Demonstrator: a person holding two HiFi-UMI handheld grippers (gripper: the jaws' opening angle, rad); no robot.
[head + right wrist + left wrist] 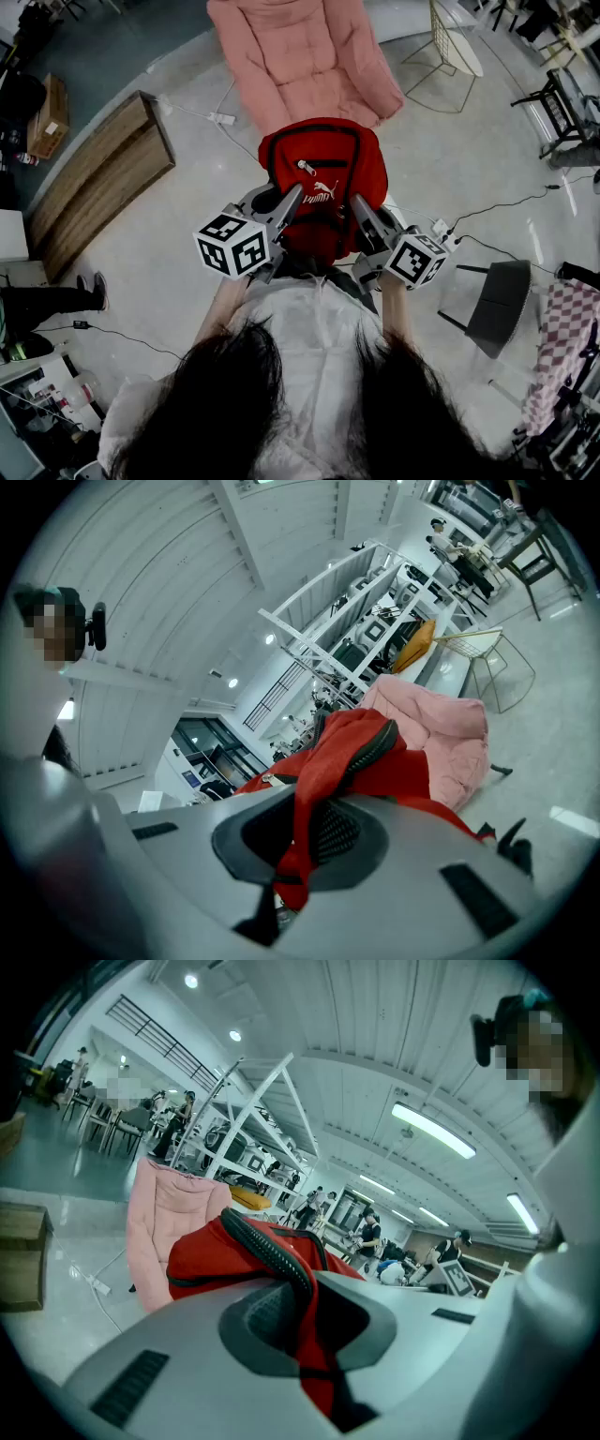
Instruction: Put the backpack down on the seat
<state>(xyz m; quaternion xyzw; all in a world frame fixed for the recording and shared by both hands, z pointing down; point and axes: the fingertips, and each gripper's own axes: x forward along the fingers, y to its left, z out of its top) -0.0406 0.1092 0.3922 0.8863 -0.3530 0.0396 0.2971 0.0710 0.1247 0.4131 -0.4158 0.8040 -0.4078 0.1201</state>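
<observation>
A red backpack [323, 178] with black trim hangs in the air in front of me, just short of the pink padded seat [305, 56]. My left gripper [286, 208] is shut on its left shoulder strap [272, 1251]. At the other side, my right gripper [361, 211] is shut on the right shoulder strap [352, 757]. Both gripper views look past the red backpack [202, 1251] toward the pink seat [159, 1218], which also shows behind the bag [375, 761] as the pink seat [441, 733]. The backpack's bottom is hidden behind its own body.
A long wooden bench [98, 178] lies on the floor at the left. A power strip and cable [220, 119] trail beside the seat. A wire-frame chair [455, 42] stands at the back right, a dark stool [497, 300] at my right. People sit at tables far off [112, 1110].
</observation>
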